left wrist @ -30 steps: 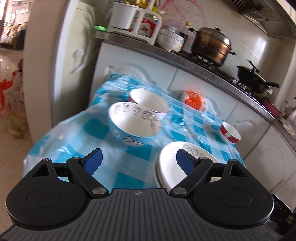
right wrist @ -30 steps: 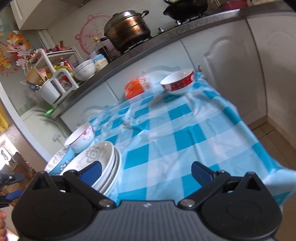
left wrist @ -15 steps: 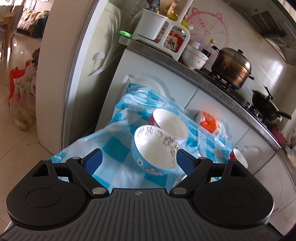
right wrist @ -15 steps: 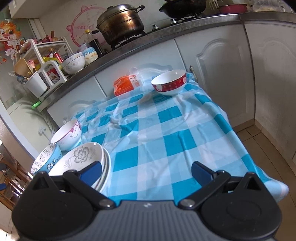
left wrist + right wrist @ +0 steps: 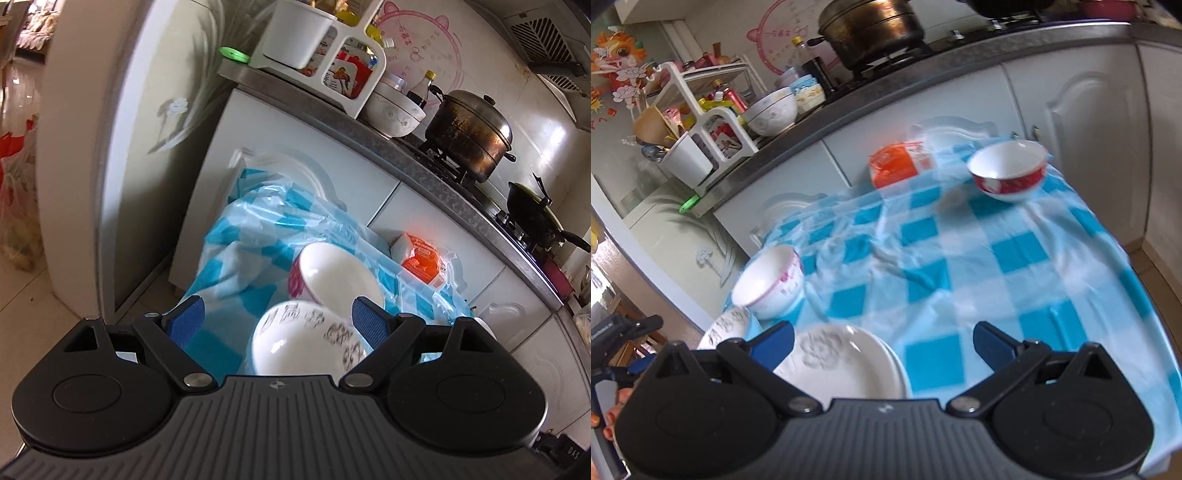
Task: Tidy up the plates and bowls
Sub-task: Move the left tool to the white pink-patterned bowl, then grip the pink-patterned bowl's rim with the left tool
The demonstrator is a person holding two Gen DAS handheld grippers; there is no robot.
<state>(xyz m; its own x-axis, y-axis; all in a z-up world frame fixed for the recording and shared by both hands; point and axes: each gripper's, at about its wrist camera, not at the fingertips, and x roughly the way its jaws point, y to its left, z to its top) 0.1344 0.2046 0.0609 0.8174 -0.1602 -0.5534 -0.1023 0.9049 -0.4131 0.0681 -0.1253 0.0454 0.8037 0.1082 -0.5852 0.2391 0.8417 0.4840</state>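
Since a second ago the left gripper (image 5: 275, 323), jaws wide, has closed in over the blue bowl (image 5: 306, 338); the right gripper (image 5: 882, 341) hovers open, empty.

The middle of the checked cloth (image 5: 979, 266) lies bare — open room from the plate stack (image 5: 846, 365) at the near left across to the red bowl (image 5: 1008, 170) at the far right corner. An orange packet (image 5: 894, 164) sits at the far edge, near the red bowl, against the cabinet doors (image 5: 1082, 122). The left end is crowded — the pink-rimmed bowl (image 5: 334, 275) and patterned bowl (image 5: 306, 339) stand close together, just beside the plates, with a white fridge (image 5: 110, 147) walling that side.
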